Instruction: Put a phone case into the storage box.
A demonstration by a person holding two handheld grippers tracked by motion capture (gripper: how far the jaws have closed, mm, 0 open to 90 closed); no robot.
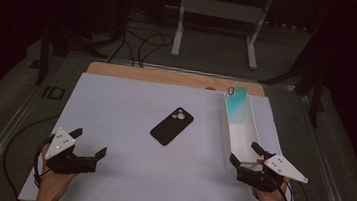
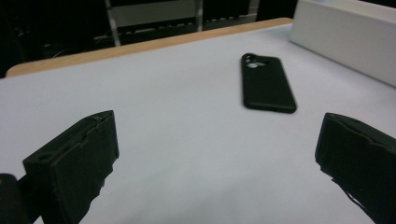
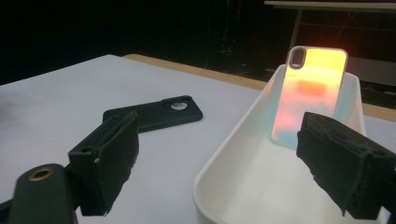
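Both our tools, left [image 1: 90,143] and right [image 1: 245,154], gape empty; the black phone case [image 1: 172,125] looks light and flexible, so we'd pinch its long edges.

Ahead of your left gripper [image 1: 90,144] lies a matt black phone case [image 1: 172,125]. By your right gripper [image 1: 247,154], a white tray [image 1: 249,138] holds an iridescent teal-to-orange case [image 3: 309,93].

Table [image 1: 108,173]: white top, wooden strip along far edge. Black phone case [image 1: 172,125] lies flat, camera cutout up, ahead of left jaws and well apart. White tray [image 1: 228,136] rests lengthwise, its near end between right jaws, iridescent case leaning inside
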